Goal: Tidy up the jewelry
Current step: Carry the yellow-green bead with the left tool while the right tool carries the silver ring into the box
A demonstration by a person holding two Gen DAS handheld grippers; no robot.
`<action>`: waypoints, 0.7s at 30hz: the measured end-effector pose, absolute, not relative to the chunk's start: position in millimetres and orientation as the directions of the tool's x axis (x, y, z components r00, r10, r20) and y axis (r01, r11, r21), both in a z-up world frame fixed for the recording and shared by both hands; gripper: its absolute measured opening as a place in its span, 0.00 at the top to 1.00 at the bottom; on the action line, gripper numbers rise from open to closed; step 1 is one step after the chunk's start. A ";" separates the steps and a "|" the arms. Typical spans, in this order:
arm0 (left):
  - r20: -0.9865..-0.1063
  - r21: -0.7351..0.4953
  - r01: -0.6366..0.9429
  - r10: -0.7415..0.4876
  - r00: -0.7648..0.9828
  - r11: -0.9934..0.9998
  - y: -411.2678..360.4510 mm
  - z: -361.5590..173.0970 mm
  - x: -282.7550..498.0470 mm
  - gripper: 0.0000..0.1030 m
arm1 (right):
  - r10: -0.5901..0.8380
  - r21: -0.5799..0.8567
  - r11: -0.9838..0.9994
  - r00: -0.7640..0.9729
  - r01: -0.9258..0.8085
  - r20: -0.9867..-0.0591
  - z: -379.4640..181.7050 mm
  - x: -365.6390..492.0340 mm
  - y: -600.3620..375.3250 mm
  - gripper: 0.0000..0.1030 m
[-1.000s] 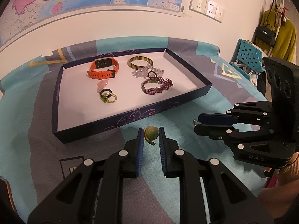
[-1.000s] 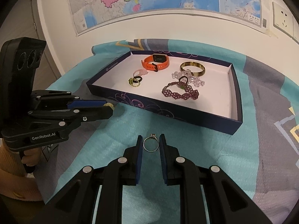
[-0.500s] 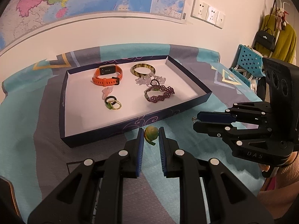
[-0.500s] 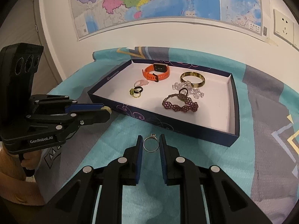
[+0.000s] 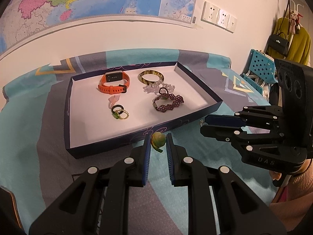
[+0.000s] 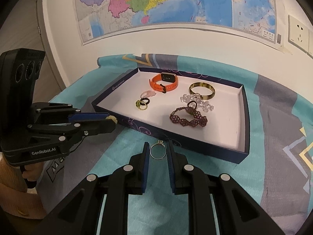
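**Just short of the tray, two pieces to go**

Ahead of both tools sits the tray [image 5: 197, 86], already carrying watch, bangle, bracelets and rings. Left tool [image 5: 158, 143] pinches a green bead charm [image 5: 158, 139]; right tool [image 6: 158, 150] clasps a thin silver ring [image 6: 157, 152]. Neither is dropped in yet.

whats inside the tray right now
Inside the tray: an orange watch, bangle, clear beads, purple bracelet and small rings. The near wall hides a strip of floor.

A thin silver ring [image 6: 158, 151] and a yellow-green bead charm [image 5: 158, 140], perhaps a ring, are held beside the tray [image 5: 67, 105].
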State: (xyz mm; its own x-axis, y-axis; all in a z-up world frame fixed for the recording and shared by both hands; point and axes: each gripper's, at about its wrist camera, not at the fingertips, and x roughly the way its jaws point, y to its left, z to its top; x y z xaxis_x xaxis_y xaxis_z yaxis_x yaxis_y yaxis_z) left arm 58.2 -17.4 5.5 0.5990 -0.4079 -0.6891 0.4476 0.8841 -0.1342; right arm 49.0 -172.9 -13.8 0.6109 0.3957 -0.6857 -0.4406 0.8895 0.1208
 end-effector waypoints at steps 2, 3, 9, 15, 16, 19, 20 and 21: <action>-0.688 -0.135 0.448 -0.409 0.600 0.884 -17.4 6.7 59.3 0.84 | 0.394 0.117 0.890 0.615 -0.440 -0.683 -12.1 50.1 -173.0 0.85; -0.688 -0.133 0.447 -0.407 0.601 0.885 -17.5 7.3 60.0 0.84 | 0.394 0.117 0.890 0.616 -0.440 -0.682 -11.3 51.0 -173.5 0.85; -0.683 -0.130 0.447 -0.407 0.607 0.885 -18.2 9.2 62.5 0.84 | 0.392 0.113 0.892 0.622 -0.438 -0.678 -8.8 55.1 -173.5 0.85; -0.679 -0.132 0.444 -0.407 0.611 0.887 -17.5 10.8 66.8 0.84 | 0.393 0.112 0.891 0.626 -0.439 -0.674 -7.0 59.6 -172.6 0.85; -0.679 -0.132 0.443 -0.407 0.612 0.887 -17.2 11.1 67.5 0.84 | 0.392 0.111 0.892 0.627 -0.438 -0.673 -6.7 60.3 -172.7 0.85; -0.678 -0.133 0.441 -0.406 0.613 0.888 -17.3 11.6 69.1 0.84 | 0.389 0.108 0.893 0.631 -0.436 -0.671 -6.0 61.4 -172.4 0.85; -0.677 -0.133 0.440 -0.406 0.614 0.888 -17.2 11.8 69.6 0.84 | 0.390 0.109 0.893 0.631 -0.436 -0.671 -5.8 61.8 -172.5 0.85; -0.676 -0.134 0.439 -0.406 0.615 0.888 -17.1 12.2 70.1 0.84 | 0.390 0.109 0.893 0.631 -0.436 -0.671 -5.6 63.0 -172.5 0.85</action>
State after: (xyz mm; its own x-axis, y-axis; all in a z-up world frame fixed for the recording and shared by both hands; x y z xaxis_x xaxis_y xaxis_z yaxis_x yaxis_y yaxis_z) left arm 70.1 -17.1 12.2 0.6152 -0.4062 -0.6757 0.4391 0.8884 -0.1342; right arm 63.0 -172.5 -5.6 0.6307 0.3898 -0.6711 -0.4363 0.8932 0.1088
